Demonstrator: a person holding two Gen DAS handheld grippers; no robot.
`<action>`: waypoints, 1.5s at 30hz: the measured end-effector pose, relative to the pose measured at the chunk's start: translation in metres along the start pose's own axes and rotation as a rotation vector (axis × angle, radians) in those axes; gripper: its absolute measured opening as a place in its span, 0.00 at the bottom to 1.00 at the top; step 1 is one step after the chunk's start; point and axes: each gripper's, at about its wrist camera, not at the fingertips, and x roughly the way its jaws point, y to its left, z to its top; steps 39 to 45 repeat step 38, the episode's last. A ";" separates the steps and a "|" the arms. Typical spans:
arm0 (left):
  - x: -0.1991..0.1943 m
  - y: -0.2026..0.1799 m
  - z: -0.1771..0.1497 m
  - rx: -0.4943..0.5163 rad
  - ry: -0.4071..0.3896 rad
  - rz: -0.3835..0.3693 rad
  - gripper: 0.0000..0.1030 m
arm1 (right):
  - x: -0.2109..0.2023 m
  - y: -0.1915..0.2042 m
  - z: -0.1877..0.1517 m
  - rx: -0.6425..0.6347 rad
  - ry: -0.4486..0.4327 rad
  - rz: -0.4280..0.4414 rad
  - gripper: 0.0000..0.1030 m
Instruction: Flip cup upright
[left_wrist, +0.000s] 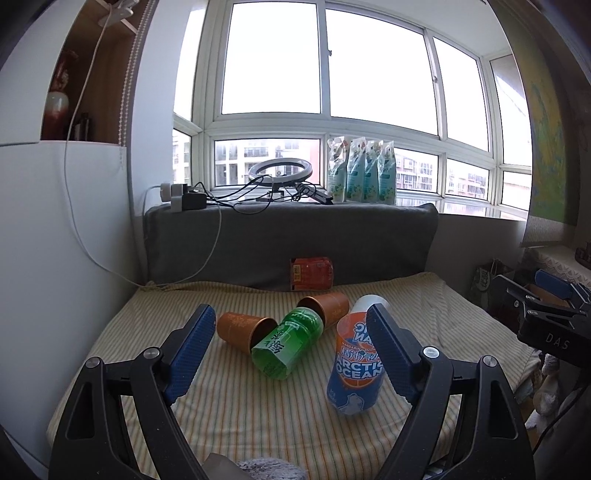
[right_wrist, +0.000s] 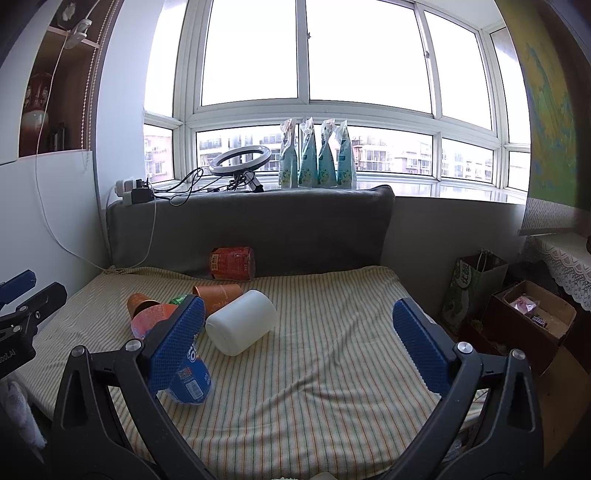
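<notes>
Several cups lie tipped on a striped bedspread in the left wrist view: two orange paper cups, a green cup and a blue-and-orange Arctic Ocean cup, between the left gripper's wide-spread fingers. From the right wrist, the right gripper likewise gapes, holding nothing, a white cup on its side ahead; a red container, perhaps a can, rests against the grey cushion.
</notes>
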 end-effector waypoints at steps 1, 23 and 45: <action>0.000 0.000 0.000 0.000 0.000 0.000 0.82 | 0.000 0.000 0.000 -0.001 0.001 0.000 1.00; -0.002 0.001 0.001 0.001 0.000 0.003 0.82 | -0.001 0.002 0.001 0.003 0.003 0.005 1.00; 0.000 0.000 0.000 0.016 -0.008 0.009 0.82 | 0.003 0.003 -0.001 0.006 0.011 0.013 1.00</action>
